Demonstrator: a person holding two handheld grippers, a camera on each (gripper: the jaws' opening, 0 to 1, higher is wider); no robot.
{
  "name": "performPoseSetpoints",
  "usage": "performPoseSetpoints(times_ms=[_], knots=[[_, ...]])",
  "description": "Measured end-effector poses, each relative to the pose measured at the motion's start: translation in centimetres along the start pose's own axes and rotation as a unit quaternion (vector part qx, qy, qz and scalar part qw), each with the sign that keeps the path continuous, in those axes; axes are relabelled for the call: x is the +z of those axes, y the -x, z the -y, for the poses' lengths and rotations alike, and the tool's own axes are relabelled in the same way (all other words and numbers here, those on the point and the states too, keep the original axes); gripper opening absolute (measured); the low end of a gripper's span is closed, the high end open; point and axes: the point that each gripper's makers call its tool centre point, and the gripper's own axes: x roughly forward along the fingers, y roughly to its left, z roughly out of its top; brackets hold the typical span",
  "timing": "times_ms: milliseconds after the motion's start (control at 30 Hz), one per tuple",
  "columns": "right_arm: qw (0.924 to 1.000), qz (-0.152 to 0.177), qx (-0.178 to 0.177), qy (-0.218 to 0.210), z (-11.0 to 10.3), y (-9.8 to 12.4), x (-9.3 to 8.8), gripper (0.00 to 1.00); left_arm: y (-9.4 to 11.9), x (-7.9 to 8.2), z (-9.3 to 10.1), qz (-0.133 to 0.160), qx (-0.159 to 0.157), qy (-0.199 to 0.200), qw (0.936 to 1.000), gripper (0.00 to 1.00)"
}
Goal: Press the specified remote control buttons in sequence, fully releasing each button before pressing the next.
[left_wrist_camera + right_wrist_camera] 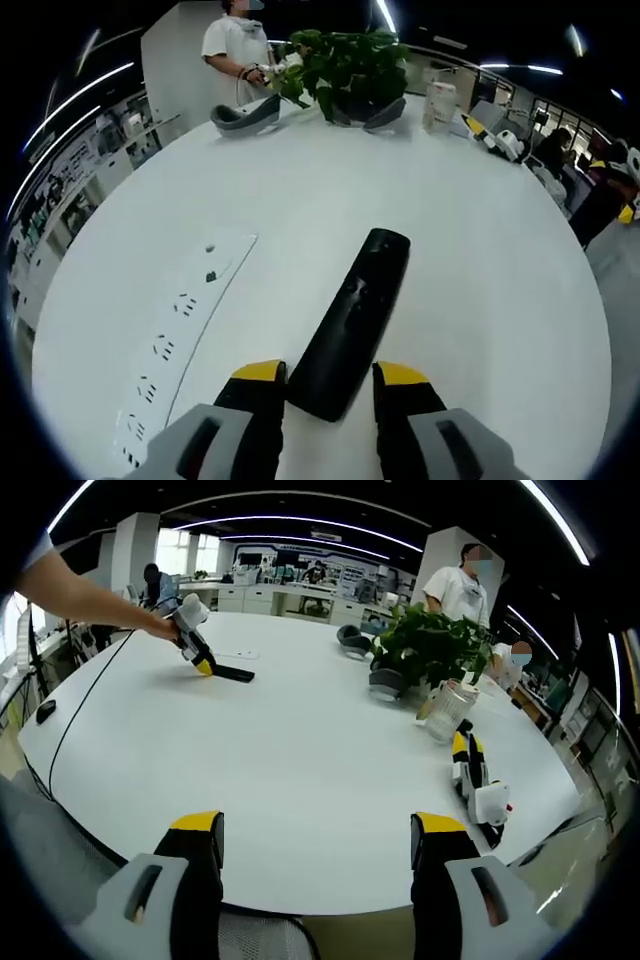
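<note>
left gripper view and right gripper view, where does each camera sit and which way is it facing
Left gripper view: rides on the left hand-held gripper, looking along its yellow-tipped jaws across the white table at the black remote between them, toward the potted plant; a power strip lies beside.
Right gripper view: rides on the right hand-held gripper at the table edge, jaws wide apart over bare tabletop; the person's forearm shows far off.
Shared: the left hand-held gripper, remote, table, plant.
</note>
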Motion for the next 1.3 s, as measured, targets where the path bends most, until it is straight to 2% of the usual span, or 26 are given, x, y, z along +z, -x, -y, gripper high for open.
performPoseSetpoints(times_ms=[67,133,233,467,600,833,1300], knots=[[1.0,0.0,0.0,0.0,0.0,0.0,0.0,0.79,-0.1,0.0,0.3,-0.004,-0.002,-0.014,0.9999,0.29],[1.0,0.001,0.001,0.001,-0.1,0.0,0.0,0.79,-0.1,-0.1,0.4,-0.008,-0.001,-0.005,1.0,0.27],[1.0,0.001,0.003,0.002,-0.1,0.0,0.1,0.79,-0.2,-0.1,0.8,-0.013,-0.002,-0.015,0.9998,0.24],[1.0,0.002,0.005,0.004,-0.2,0.1,0.1,0.78,0.2,-0.3,2.0,-0.018,-0.013,-0.034,0.9992,0.23],[0.9999,0.002,0.009,0.008,-0.4,0.0,0.1,0.78,0.5,-0.4,2.9,-0.032,-0.014,-0.042,0.9985,0.23],[0.9999,0.003,0.01,0.009,-0.4,0.0,0.1,0.78,0.9,-0.9,4.1,-0.052,-0.016,-0.046,0.9975,0.23],[0.9998,0.011,0.011,0.01,-0.5,0.1,0.4,0.78,1.4,-1.8,6.5,-0.063,-0.013,-0.044,0.997,0.23]])
